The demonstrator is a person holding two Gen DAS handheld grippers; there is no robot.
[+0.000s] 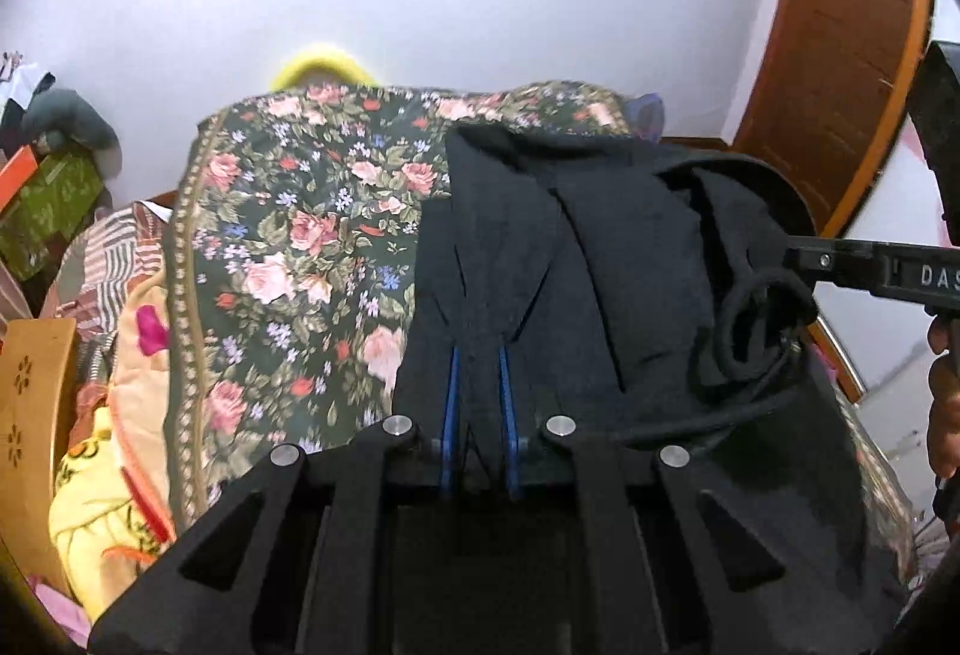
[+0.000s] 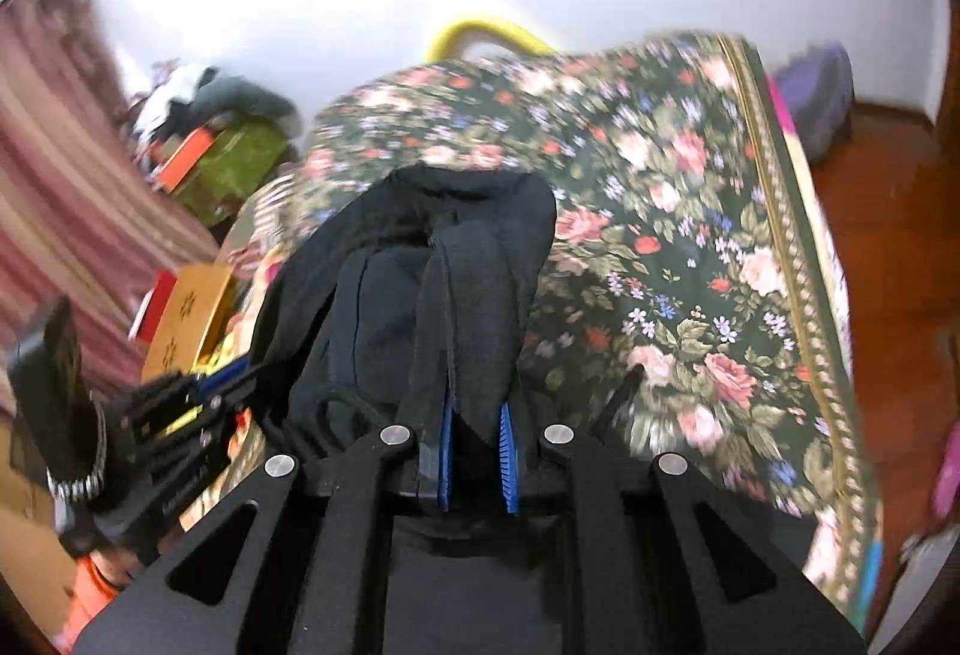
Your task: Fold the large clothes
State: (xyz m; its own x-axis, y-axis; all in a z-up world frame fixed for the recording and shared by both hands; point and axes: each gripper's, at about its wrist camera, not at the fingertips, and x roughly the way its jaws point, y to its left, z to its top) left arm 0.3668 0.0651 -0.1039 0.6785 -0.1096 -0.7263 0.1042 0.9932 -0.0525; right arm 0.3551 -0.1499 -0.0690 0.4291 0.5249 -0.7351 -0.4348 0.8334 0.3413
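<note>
A large black garment [image 1: 576,247] lies bunched on a floral bedspread [image 1: 288,235]. My left gripper [image 1: 480,373] is shut on a fold of the black cloth, which fills the space between its blue pads. My right gripper [image 2: 477,415] is also shut on the black garment [image 2: 420,259], gripping a seamed edge. The right gripper shows in the left wrist view [image 1: 804,259] at the garment's right end, near a rolled cuff. The left gripper shows in the right wrist view [image 2: 222,379] at the garment's left side. The garment hangs between both grippers above the bedspread [image 2: 690,247].
Folded blankets [image 1: 120,373] and a wooden box [image 1: 36,415] sit left of the bed. A green box [image 1: 48,211] stands by the white wall. A wooden door [image 1: 840,55] is at the right. A yellow object [image 2: 480,32] peeks behind the bed.
</note>
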